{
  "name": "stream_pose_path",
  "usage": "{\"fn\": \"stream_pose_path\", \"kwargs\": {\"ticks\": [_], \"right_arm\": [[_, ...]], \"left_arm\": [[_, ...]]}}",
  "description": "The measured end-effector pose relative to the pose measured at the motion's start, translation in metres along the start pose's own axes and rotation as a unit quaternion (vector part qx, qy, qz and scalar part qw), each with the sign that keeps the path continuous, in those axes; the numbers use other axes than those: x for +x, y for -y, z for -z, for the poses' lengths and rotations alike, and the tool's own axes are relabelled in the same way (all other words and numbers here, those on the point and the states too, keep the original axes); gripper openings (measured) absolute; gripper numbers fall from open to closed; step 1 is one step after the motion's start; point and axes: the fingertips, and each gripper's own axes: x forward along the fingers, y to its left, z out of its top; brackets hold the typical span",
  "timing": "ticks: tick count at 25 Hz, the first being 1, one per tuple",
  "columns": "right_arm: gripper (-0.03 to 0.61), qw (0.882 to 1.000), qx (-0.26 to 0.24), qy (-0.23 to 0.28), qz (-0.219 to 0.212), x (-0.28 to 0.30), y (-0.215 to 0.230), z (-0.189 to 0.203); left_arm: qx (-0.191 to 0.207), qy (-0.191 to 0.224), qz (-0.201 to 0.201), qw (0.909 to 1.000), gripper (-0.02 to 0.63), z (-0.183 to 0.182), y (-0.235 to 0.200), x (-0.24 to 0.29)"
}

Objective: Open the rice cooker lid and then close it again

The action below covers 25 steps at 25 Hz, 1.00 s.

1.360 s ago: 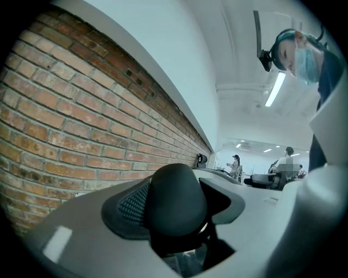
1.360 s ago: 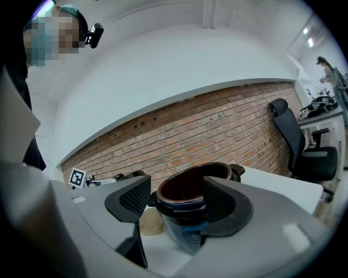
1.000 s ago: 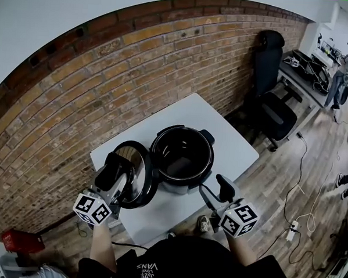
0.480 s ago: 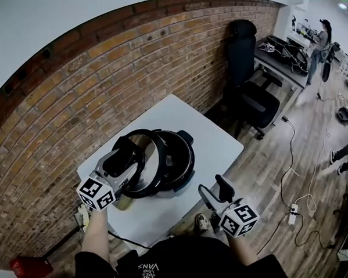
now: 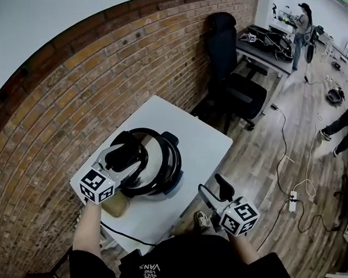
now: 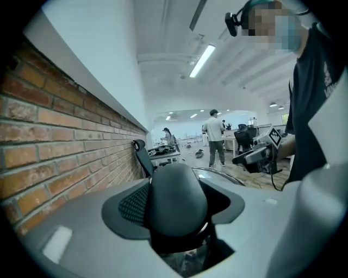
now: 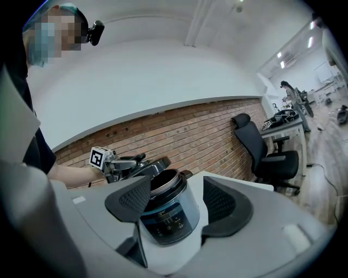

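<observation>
The rice cooker [image 5: 171, 175] stands on a white table [image 5: 203, 144]. Its round black lid [image 5: 155, 163] with a glass centre lies tilted over the pot, covering most of the opening. My left gripper [image 5: 126, 153] is shut on the lid's dark handle [image 6: 176, 209], which fills the gap between its pads. In the right gripper view the cooker's silver body and control panel [image 7: 166, 220] face me, and the lid [image 7: 155, 165] is raised at the left above the rim. My right gripper [image 5: 212, 187] hangs open and empty in front of the cooker, off the table's front edge.
A brick wall [image 5: 96, 73] runs behind the table. A black office chair [image 5: 235, 80] and a cluttered desk [image 5: 266, 50] stand to the right, with a person [image 5: 302, 23] beyond. Cables and a power strip [image 5: 293, 200] lie on the wooden floor.
The lid, held open at the pot's left a second ago, has swung right over the opening with my left gripper. The pot's inside no longer shows. My right gripper moved slightly.
</observation>
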Motion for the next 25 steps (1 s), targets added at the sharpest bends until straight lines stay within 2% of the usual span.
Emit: {"fn": "stream_pose_path", "kwargs": {"ticks": [11,25], "right_arm": [[0.293,0.999,0.0,0.0,0.035,-0.021,0.021,0.001],[0.293,0.999,0.003,-0.006,0.042,-0.021,0.026,0.003]], "left_arm": [[0.049,-0.039,0.07,0.9956,0.282,0.008,0.019,0.034],[0.093,-0.069,0.135,0.984,0.282,0.024,0.028,0.046]]}}
